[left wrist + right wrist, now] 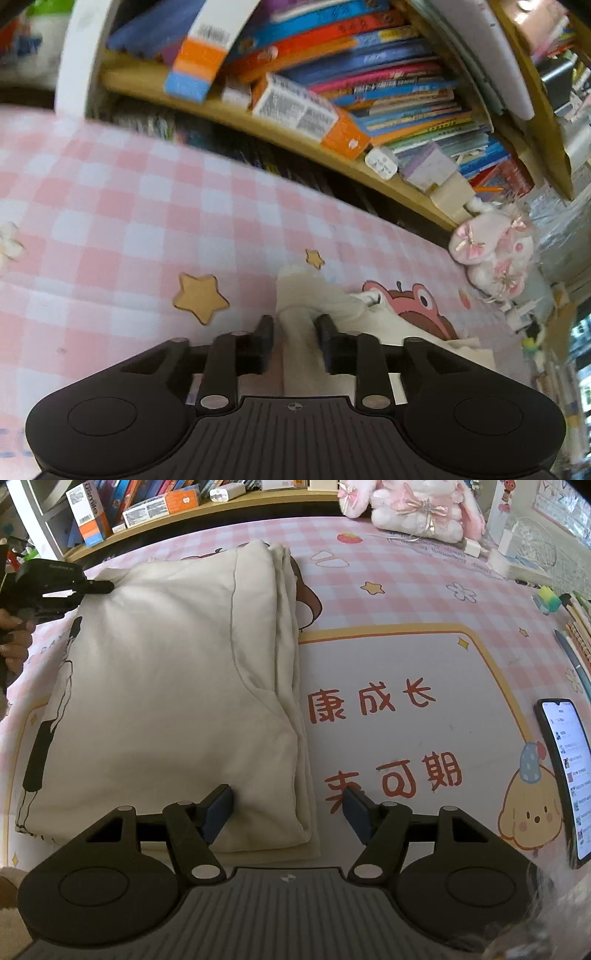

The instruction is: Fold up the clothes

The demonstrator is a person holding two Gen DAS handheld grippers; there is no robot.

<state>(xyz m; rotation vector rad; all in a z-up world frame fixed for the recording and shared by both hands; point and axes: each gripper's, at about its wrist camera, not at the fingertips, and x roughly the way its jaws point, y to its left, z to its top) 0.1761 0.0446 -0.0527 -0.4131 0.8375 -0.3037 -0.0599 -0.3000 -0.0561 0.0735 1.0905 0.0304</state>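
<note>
Two tongs work the cream shirt (166, 686): left tongs (295, 326) pinch its far corner, right tongs (288, 805) gape wide over its near edge, closest.

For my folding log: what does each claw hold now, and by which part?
Left claw pinches the cream garment at its far left corner. Right claw is open, holding nothing.

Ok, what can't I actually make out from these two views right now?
- Left tool's grip: the cream garment bunches between its fingers; the contact is hidden behind them.
- Garment's near edge, right wrist view: covered by the open right tool.
- Phone text: too small.
- Book titles, left wrist view: blurred.
</note>
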